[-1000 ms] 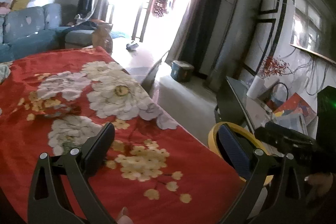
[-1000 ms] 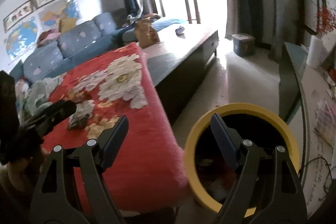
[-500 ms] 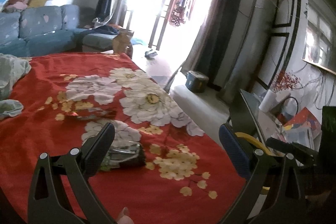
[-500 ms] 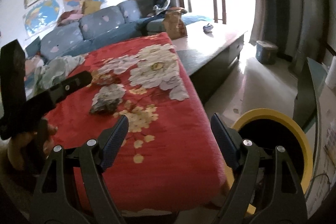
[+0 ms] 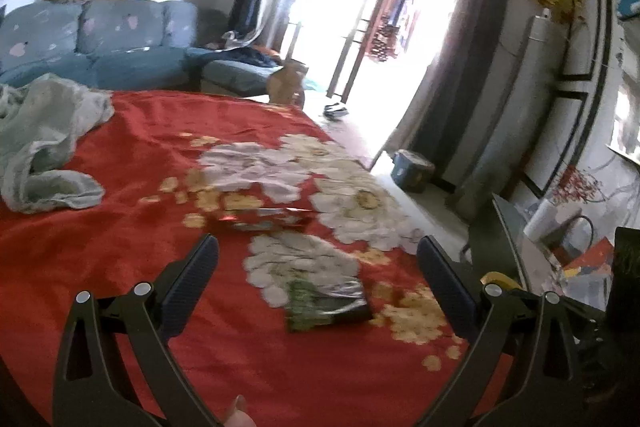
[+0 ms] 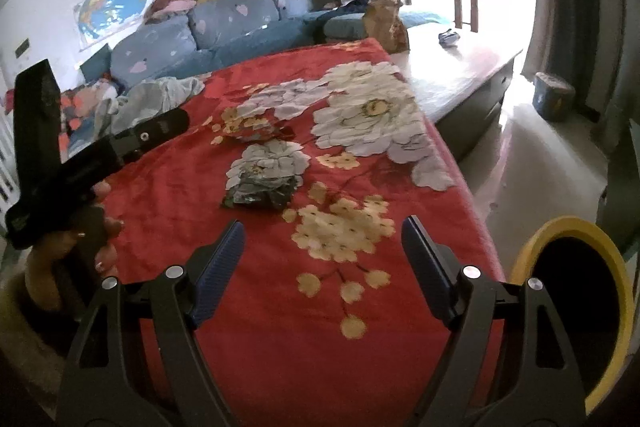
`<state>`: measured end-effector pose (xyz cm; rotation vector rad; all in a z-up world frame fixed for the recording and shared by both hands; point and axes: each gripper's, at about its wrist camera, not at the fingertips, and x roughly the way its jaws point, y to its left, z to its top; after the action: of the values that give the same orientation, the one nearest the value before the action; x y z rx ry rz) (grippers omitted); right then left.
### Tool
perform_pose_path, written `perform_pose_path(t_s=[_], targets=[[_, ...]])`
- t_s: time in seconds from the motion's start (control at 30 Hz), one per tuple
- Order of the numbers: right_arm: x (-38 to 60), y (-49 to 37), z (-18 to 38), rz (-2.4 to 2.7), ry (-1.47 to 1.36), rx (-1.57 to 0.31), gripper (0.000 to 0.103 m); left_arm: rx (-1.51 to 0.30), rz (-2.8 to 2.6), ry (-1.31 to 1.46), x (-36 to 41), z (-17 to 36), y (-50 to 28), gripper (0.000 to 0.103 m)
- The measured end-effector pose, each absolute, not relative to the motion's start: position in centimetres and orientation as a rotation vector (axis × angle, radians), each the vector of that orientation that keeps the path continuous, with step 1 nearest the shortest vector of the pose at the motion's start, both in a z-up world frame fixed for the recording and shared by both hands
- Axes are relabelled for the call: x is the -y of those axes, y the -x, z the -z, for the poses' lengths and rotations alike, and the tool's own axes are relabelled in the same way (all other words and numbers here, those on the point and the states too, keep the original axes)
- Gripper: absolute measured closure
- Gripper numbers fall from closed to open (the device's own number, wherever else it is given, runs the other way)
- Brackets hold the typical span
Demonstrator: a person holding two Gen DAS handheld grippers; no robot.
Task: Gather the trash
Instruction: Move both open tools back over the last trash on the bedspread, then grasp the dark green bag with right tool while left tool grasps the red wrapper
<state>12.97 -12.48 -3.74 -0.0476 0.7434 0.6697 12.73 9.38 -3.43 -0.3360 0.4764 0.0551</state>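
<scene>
Trash shows as two wrappers on the red floral blanket (image 5: 120, 247). A dark green crumpled wrapper (image 5: 328, 301) lies in the lower middle of the left wrist frame, between and just beyond the two fingers of the left gripper (image 5: 318, 281), untouched. A red foil wrapper (image 5: 266, 219) lies farther up the frame, near the frame's centre, blurred and hard to read against the red cloth.

The left gripper's fingers are spread wide and grasp nothing. The right gripper (image 6: 322, 263) is likewise released, its fingers apart over the blanket's near part, with the green wrapper (image 6: 260, 193) above them in the frame.

At the lower right of the right wrist frame stands a yellow-rimmed bin (image 6: 616, 267), beside the blanket's edge; its inside is dark. At the left of the same frame a hand (image 6: 80, 247) grips the handle of the other gripper. A pale green cloth (image 5: 44, 143) lies bunched at the left of the left wrist frame, with a blue sofa (image 5: 100, 43) behind it.
</scene>
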Motion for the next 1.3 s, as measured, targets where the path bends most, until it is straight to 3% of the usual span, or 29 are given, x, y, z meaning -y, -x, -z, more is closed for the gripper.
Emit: perform_pose_path(t_s=[0.33, 0.47, 0.53, 0.87, 1.07, 1.3], targets=[[7.5, -15.5, 5.5, -0.699, 0.058, -0.799, 0.031, -0.518, -0.141, 0.403, -14.6, 5.0, -13.4, 0.008], [5.8, -16.9, 6.5, -0.687, 0.047, -0.833, 0.036, -0.542, -0.128, 0.47, -16.2, 6.0, -14.5, 0.009], [4.8, -17.8, 7.1, -0.676, 0.037, -0.857, 0.038, -0.562, -0.115, 0.496, -16.8, 6.5, -15.4, 0.02], [2.1, -19.6, 9.7, -0.694, 0.027, -0.939, 0.047, -0.652, -0.04, 0.598, -17.9, 9.6, -20.2, 0.031], [2.1, -18.8, 9.7, -0.73, 0.039, -0.932, 0.065, -0.7, -0.019, 0.647, -17.9, 11.0, -22.6, 0.052], [3.2, -17.9, 9.3, -0.74, -0.001, -0.933, 0.075, -0.724, -0.029, 0.651, -17.6, 11.6, -23.5, 0.091]])
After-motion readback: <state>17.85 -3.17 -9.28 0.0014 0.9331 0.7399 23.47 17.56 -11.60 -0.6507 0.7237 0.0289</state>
